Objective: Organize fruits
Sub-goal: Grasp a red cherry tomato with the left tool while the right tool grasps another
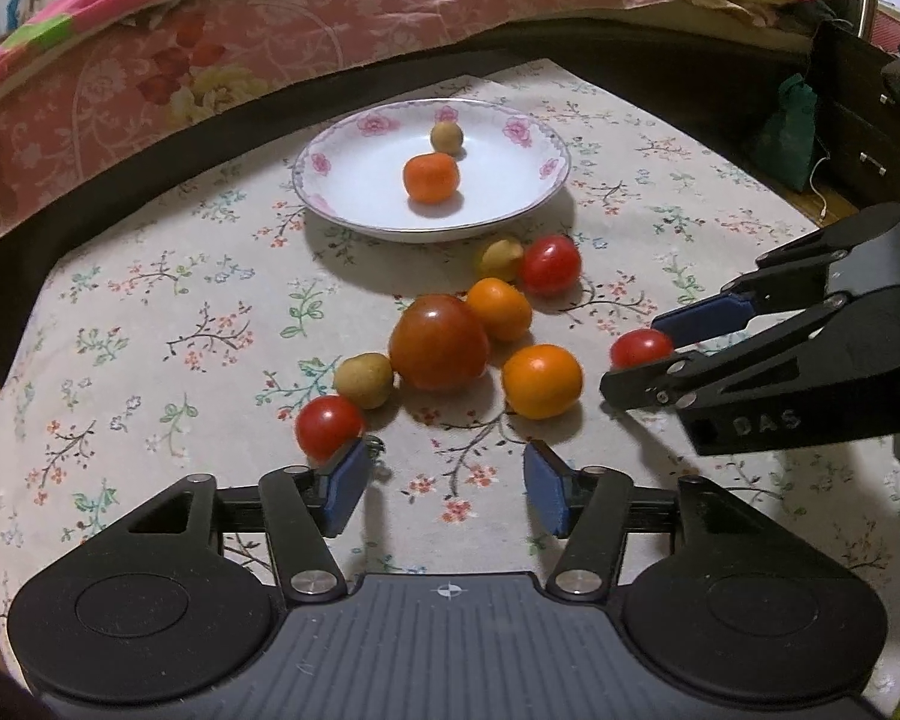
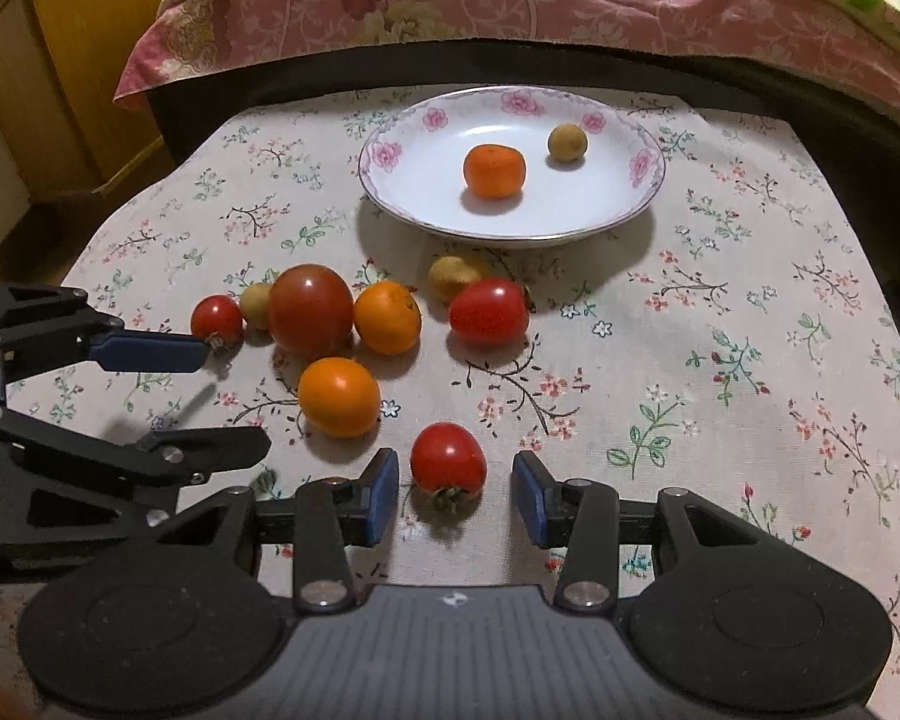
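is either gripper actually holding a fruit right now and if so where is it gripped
Neither. The right gripper stands open around a small red tomato lying on the cloth, pads clear of it. The left gripper is open and empty.

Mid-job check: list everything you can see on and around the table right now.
plate: 1, white with pink flowers, far side of the tablecloth
plated orange: 1, orange, in the plate
plated tan fruit: 1, tan, in the plate
large tomato: 1, dark red, on the cloth
loose oranges: 2, orange, beside the large tomato
small tomatoes: 3, red, on the cloth
loose tan fruits: 2, tan, on the cloth
tablecloth: 1, pale floral
bedcover: 1, pink, behind
cabinet: 1, wooden, far left
left gripper: jaws open, nothing between
right gripper: jaws open around one small tomato
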Demonstrator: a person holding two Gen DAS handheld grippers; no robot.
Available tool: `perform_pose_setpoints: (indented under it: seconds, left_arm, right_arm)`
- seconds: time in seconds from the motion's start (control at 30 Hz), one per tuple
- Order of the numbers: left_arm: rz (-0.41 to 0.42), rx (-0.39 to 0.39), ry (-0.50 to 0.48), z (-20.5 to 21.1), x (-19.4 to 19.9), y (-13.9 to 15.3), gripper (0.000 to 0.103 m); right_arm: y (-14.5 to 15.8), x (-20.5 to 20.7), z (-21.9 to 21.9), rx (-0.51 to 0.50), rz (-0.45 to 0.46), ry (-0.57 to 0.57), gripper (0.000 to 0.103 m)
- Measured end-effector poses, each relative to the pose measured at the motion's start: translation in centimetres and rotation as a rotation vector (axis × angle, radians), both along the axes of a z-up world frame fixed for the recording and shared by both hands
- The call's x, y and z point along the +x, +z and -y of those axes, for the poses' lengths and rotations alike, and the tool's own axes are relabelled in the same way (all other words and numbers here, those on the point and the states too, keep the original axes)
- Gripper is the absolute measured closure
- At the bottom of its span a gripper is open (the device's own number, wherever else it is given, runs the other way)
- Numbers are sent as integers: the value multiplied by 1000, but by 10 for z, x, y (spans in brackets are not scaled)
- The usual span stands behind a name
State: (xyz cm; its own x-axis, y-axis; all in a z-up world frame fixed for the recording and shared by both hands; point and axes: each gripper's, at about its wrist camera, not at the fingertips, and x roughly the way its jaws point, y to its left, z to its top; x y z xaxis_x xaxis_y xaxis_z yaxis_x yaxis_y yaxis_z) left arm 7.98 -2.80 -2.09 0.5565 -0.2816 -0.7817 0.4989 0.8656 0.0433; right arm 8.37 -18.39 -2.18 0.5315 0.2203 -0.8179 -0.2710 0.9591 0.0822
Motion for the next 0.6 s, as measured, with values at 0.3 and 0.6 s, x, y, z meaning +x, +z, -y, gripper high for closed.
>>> perform_pose_setpoints:
  seconds: [0.3, 0.6]
  left_arm:
    - [-14, -18, 62, -11, 13, -5, 39]
    - [28, -15, 75, -18, 16, 3, 36]
  right_arm:
    - [-2, 0, -6, -25, 28, 27, 61]
    - [-1, 2, -5, -28, 26, 24, 65]
